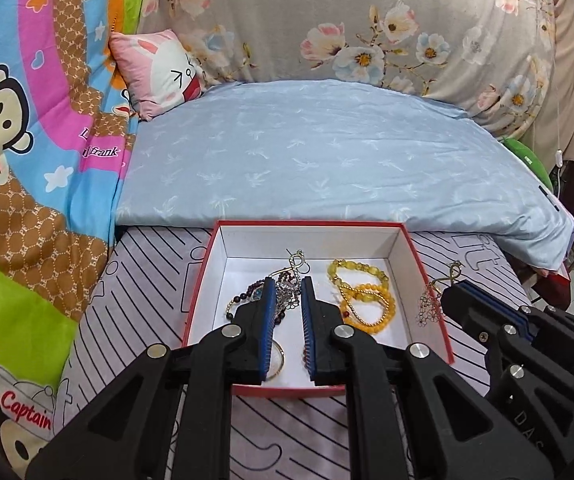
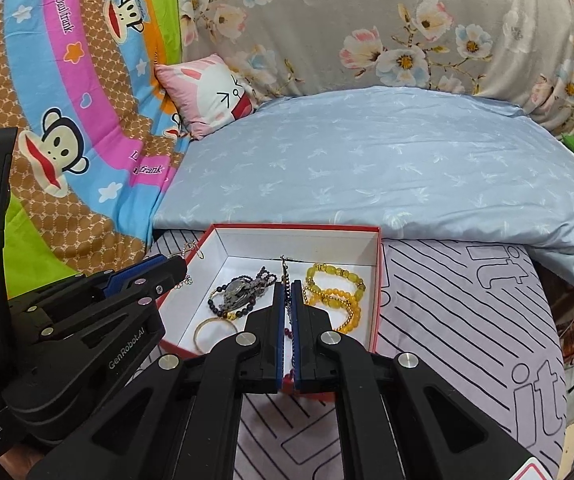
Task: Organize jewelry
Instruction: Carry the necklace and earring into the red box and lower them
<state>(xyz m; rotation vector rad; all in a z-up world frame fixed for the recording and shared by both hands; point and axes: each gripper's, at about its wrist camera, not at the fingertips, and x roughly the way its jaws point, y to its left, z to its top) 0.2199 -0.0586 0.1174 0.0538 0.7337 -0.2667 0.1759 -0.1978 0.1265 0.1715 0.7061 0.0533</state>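
A red box with a white inside [image 1: 307, 223] [image 2: 295, 227] lies on the striped sheet. In it are yellow bead bracelets [image 1: 361, 300] [image 2: 335, 296], a dark bead bracelet [image 2: 223, 308], a gold bangle [image 2: 207, 328] and a silvery piece [image 2: 239, 290]. My left gripper [image 1: 288, 284] [image 2: 181, 268] is shut on a gold-hooked earring [image 1: 297, 258] [image 2: 193, 250], by the box's left rim. My right gripper [image 2: 287, 286] [image 1: 449, 292] is shut on a matching earring [image 2: 283, 264] [image 1: 431, 304], hanging past the right rim in the left wrist view.
A folded pale blue quilt [image 1: 327, 152] lies right behind the box. A cartoon monkey blanket [image 1: 27, 140] rises on the left, with a pink bunny pillow [image 1: 159, 72] and a floral cushion [image 1: 367, 20] at the back. The bed's edge [image 2: 563, 340] drops off at the right.
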